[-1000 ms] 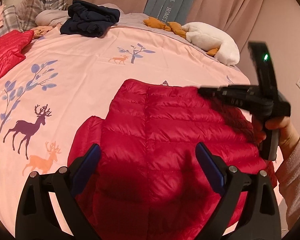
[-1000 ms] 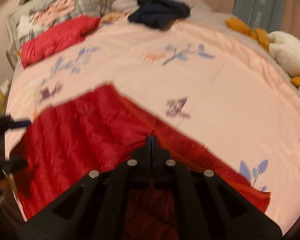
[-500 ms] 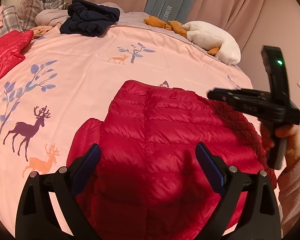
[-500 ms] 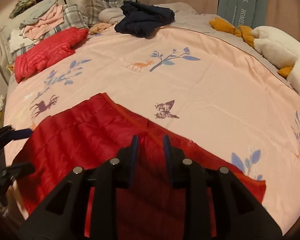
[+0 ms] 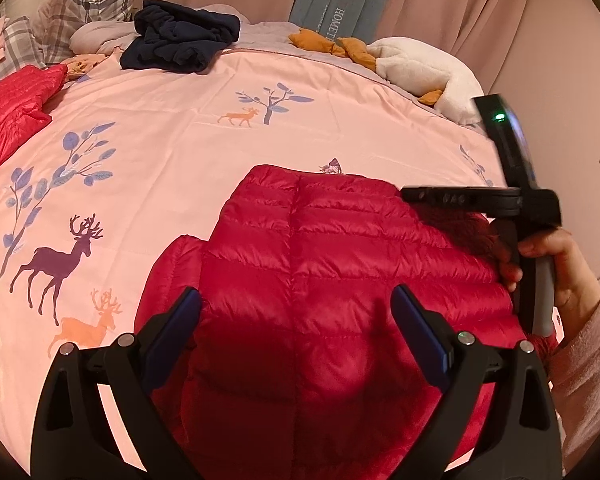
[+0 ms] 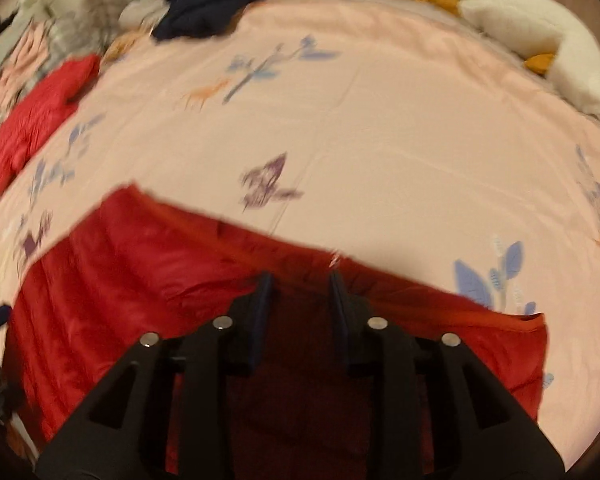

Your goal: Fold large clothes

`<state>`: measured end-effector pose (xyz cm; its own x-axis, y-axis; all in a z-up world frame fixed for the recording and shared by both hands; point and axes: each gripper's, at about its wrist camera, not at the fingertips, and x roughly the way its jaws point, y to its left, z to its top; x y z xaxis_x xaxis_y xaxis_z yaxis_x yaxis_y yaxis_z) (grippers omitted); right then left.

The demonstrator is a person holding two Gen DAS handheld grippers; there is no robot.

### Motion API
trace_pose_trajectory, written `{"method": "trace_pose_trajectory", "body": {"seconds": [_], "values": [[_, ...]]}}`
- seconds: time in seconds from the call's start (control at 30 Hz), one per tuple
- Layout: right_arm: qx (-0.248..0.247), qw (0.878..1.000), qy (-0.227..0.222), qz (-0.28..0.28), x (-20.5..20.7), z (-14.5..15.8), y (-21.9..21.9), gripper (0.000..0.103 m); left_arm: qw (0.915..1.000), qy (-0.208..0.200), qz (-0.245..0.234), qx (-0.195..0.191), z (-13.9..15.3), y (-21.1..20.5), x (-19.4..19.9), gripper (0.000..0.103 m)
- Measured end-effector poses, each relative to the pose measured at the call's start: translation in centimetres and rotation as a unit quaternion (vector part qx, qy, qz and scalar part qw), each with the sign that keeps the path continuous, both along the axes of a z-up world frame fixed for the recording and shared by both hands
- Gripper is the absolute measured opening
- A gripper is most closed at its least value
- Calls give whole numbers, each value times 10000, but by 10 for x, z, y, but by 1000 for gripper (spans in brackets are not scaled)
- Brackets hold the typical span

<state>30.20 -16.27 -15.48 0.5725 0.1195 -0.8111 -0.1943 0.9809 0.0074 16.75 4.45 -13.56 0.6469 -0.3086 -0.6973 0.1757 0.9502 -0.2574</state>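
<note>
A red quilted down jacket (image 5: 332, 280) lies on the pink bedspread, partly folded; it also shows in the right wrist view (image 6: 148, 280). My left gripper (image 5: 296, 316) hovers above the jacket's near part, jaws wide open and empty. My right gripper (image 6: 300, 292) is over the jacket's far edge, jaws open a little with nothing between them. It also shows in the left wrist view (image 5: 408, 194), held by a hand at the jacket's right side.
The pink bedspread (image 5: 180, 128) has deer and tree prints. A dark navy garment (image 5: 180, 40), plaid pillows (image 5: 80, 12), a second red jacket (image 5: 12, 108), orange cloth and a white plush (image 5: 424, 72) lie along the far edge.
My right gripper opened and let go of the jacket's edge, then lifted slightly. The left gripper stayed open in place.
</note>
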Motion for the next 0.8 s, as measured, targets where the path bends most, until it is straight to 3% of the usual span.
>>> {"method": "trace_pose_trajectory", "body": {"seconds": [0.1,0.17,0.37,0.57,0.8], "values": [[145,9992,-368,-78,-25,19,-15,32,10000,-59,-9,21,3,-2,-4,96],[219,9981,-571,-88,-46,31,-24,38,9999,-114,-34,53,6,-4,-7,96],[169,9967,-788,-97,-110,37,-43,42,9990,-314,-265,159,17,-22,-18,96],[116,9930,-1103,-416,-174,28,-57,63,9975,-432,-370,410,11,-43,-23,96],[-19,9945,-841,-626,-195,-12,-66,65,9936,-268,-476,990,-21,-64,-15,98]]}}
